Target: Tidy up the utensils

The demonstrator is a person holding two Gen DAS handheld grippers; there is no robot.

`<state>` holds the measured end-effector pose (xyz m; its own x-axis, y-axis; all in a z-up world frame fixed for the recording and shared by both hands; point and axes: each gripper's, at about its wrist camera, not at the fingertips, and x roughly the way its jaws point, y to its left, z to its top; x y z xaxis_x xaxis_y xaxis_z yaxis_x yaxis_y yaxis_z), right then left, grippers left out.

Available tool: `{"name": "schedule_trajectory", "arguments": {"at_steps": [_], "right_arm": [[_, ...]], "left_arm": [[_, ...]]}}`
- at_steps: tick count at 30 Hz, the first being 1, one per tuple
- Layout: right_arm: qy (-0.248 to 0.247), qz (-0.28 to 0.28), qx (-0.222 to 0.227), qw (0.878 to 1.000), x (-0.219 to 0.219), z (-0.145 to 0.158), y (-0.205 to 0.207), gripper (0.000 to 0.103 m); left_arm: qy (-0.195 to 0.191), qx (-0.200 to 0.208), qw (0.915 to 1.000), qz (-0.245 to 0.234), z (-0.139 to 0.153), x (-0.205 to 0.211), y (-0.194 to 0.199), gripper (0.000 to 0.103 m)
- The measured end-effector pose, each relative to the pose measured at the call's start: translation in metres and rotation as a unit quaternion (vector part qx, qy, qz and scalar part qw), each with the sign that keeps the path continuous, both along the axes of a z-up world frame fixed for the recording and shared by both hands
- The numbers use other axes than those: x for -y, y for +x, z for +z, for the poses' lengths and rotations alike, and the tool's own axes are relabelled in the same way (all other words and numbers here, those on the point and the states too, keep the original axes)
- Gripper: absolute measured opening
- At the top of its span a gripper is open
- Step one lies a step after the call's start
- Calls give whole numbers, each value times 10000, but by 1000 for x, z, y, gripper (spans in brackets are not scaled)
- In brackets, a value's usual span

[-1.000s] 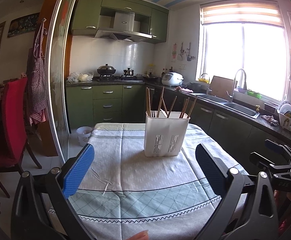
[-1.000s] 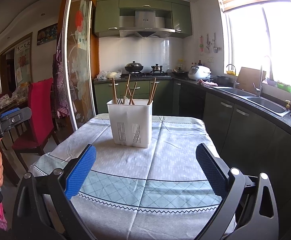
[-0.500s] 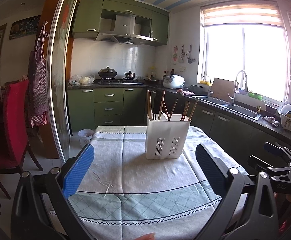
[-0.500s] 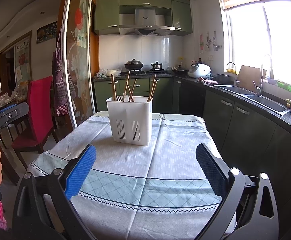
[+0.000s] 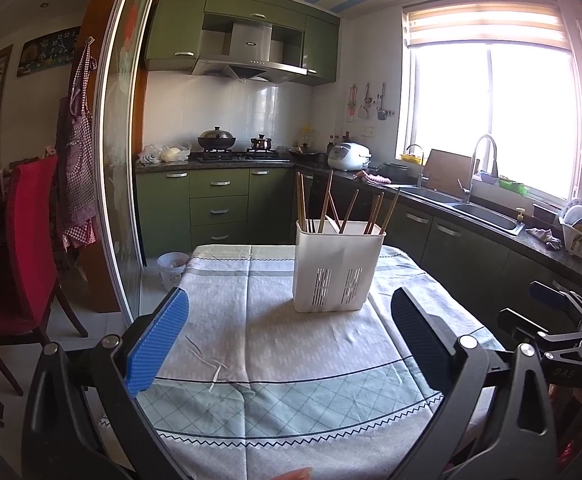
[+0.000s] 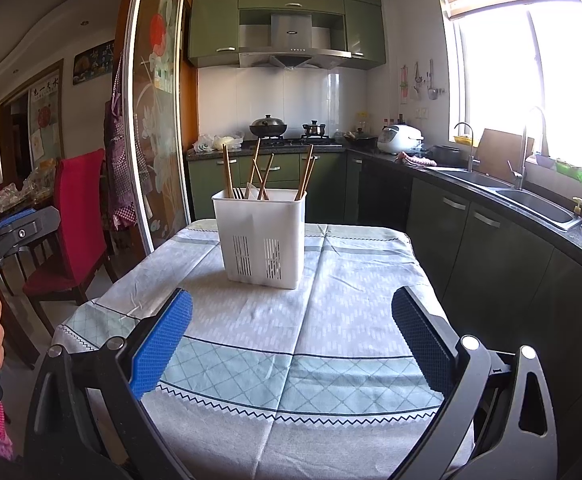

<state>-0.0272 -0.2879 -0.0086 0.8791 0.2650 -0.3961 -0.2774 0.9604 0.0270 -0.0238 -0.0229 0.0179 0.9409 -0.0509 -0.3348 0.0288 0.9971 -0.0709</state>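
In the left wrist view, the left gripper [image 5: 289, 336] fills the lower part of the frame, with its fingers [image 5: 159, 338] wide apart and nothing between them. The white holder [image 5: 337, 270] stands upright on the counter [image 5: 259, 344] at the centre of the frame, ahead of the fingers and a little to the right of their middle line. The chopsticks [image 5: 325, 204] stand in it, long axis nearly vertical, leaning in different directions. At the right edge the right gripper [image 5: 551, 320] shows from the side.

In the right wrist view, the right gripper [image 6: 291, 336] also has fingers [image 6: 163, 340] apart and empty. The holder [image 6: 261, 236] stands ahead and slightly left of centre, the chopsticks [image 6: 265, 172] rising from its top. Both grippers seem about equally far from it. No utensil lies loose on the cloth, so this fits either sorted or still-mixed chopsticks.
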Motion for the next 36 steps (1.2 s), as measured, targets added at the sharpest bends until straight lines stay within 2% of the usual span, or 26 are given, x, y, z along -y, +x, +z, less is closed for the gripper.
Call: {"name": "schedule_trajectory", "arguments": {"at_steps": [16,24,36], "right_arm": [[-20,-2,-41,10000,0,-3,2,98],[-47,-2,-71,10000,0,-7,5,98],[-64,-32,-163,9998,2,-14,13,98]], "left_arm": [[-32,-65,10000,-39,0,2,3,96],[107,131,9997,166,0,3,1,96],[-4,-95,9999,42,-6,-2,12,96]]}}
